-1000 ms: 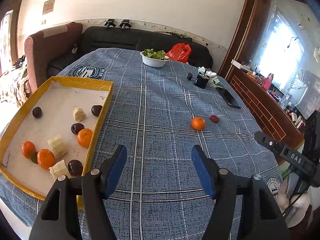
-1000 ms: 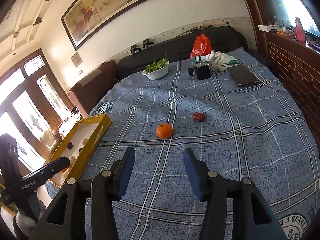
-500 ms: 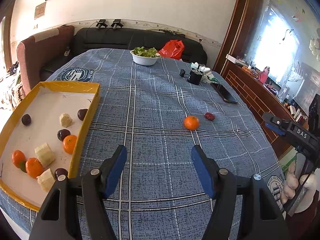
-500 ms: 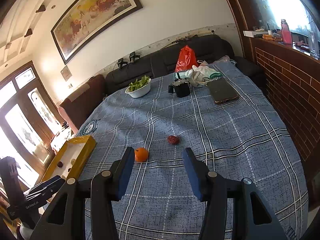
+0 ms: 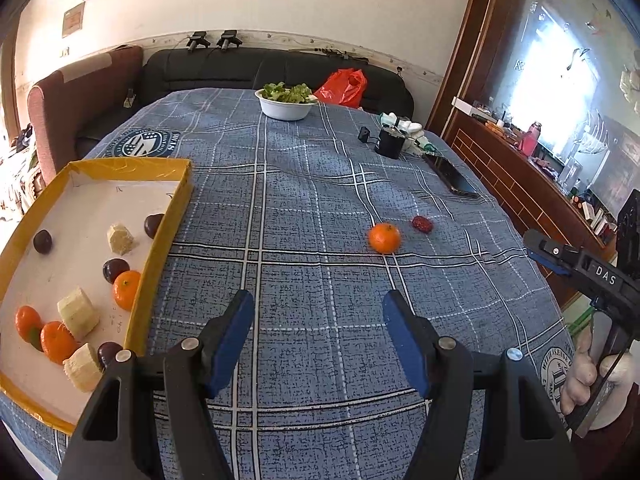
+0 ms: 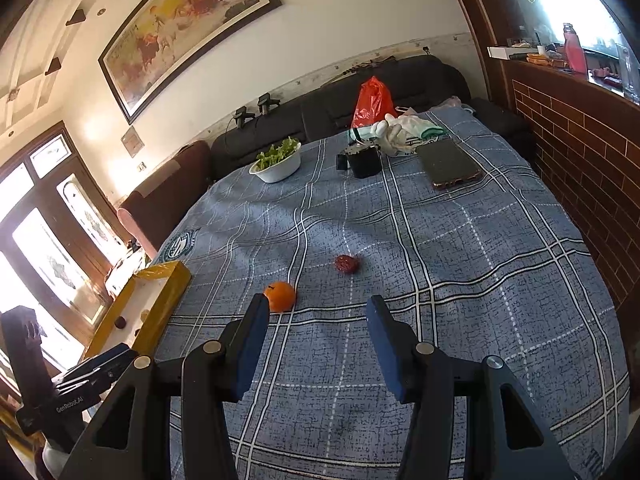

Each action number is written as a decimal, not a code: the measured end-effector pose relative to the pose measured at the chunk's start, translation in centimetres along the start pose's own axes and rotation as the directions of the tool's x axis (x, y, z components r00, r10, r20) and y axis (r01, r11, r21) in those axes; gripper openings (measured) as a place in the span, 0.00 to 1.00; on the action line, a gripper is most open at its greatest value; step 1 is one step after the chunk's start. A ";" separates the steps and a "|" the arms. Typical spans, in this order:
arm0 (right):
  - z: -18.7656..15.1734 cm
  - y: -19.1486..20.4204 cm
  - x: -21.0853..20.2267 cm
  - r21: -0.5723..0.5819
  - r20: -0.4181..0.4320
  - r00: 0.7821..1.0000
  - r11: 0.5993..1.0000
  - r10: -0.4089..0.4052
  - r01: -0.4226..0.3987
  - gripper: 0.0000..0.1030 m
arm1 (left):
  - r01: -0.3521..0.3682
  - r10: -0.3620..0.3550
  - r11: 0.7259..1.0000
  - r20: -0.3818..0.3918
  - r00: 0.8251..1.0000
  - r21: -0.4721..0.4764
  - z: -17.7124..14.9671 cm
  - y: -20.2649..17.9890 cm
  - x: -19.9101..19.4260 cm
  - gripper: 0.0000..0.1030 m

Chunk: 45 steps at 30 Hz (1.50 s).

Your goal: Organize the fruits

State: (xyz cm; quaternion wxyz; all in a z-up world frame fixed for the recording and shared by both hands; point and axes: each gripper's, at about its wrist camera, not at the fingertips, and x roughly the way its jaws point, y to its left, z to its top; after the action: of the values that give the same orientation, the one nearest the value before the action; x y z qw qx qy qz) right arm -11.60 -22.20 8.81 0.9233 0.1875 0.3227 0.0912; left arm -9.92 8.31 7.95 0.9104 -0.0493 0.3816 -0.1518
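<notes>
Left wrist view: the left gripper (image 5: 318, 336) hovers over the blue plaid surface (image 5: 304, 208) with its fingers (image 5: 236, 332) spread wide and nothing between them. At its left sits the yellow-rimmed tray (image 5: 160, 252), holding three oranges (image 5: 126, 289), four dark plums (image 5: 115, 269) and four pale fruit chunks (image 5: 78, 313); a bit of green shows beside the nearest oranges. Out on the cloth lie one loose orange (image 5: 384, 237) and, just beside it, one small red fruit (image 5: 422, 223), both well apart from the tray. Farther back stand one white bowl of greens (image 5: 286, 103), one black cup (image 5: 390, 143), one phone (image 5: 450, 174) and one red bag (image 5: 344, 87).

In the right wrist view, the right gripper (image 6: 316, 330) is likewise spread wide and empty, with the loose orange (image 6: 280, 296) just past its left fingertip and the red fruit (image 6: 346, 263) ahead.
</notes>
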 end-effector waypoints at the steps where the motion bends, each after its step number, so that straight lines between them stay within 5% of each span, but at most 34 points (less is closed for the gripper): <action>1: 0.0 -0.2 0.0 -0.001 -0.003 1.000 1.000 -0.004 0.004 0.53 | 0.010 -0.010 1.000 -0.005 1.000 -0.003 0.2 -0.1 0.1 0.64; 10: 3.4 -3.2 -3.8 0.072 0.129 0.992 0.997 0.007 -0.017 0.57 | 0.043 -0.048 0.991 0.033 0.998 0.129 2.3 -4.3 1.7 0.64; 17: -0.2 -3.7 -2.7 0.169 0.053 0.965 0.950 0.256 -0.261 0.58 | 0.073 -0.072 0.987 -0.015 0.997 0.146 2.7 -5.5 4.2 0.64; 20: -0.9 -5.0 -2.0 0.330 0.055 0.921 0.863 0.386 -0.382 0.62 | 0.087 -0.085 0.988 -0.018 0.996 0.131 3.3 -5.6 4.2 0.64; 23: -0.5 -7.1 -1.0 0.551 0.115 0.810 0.642 0.575 -0.534 0.63 | 0.108 -0.108 0.987 -0.003 0.994 0.117 4.0 -5.4 3.8 0.64; 25: 0.2 -7.6 -1.0 0.591 0.144 0.778 0.577 0.612 -0.564 0.63 | 0.112 -0.113 0.987 0.000 0.994 0.117 4.2 -5.2 3.8 0.64; 27: 1.2 -7.5 -2.1 0.527 0.154 0.814 0.650 0.559 -0.547 0.63 | 0.116 -0.116 0.986 -0.003 0.993 0.119 4.2 -5.0 4.1 0.64; 30: 1.6 -6.5 -3.0 0.412 0.131 0.904 0.808 0.406 -0.422 0.63 | 0.115 -0.113 0.989 -0.026 0.993 0.097 4.0 -4.2 4.9 0.64; 34: 2.5 -6.1 -3.3 0.380 0.099 0.922 0.842 0.375 -0.383 0.63 | 0.132 -0.130 0.990 -0.042 0.991 0.048 4.6 -3.1 5.3 0.64; 45: 12.9 -7.6 -13.1 0.220 0.308 0.942 0.953 0.137 -0.210 0.63 | 0.115 -0.115 0.993 0.011 0.993 0.013 6.1 -0.2 3.8 0.64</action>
State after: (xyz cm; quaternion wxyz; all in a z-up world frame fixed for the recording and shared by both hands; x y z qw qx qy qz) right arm -13.26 -36.65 22.42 0.9176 0.3415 0.1752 0.1031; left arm -3.08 6.71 9.74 0.9027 -0.0666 0.3718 -0.2061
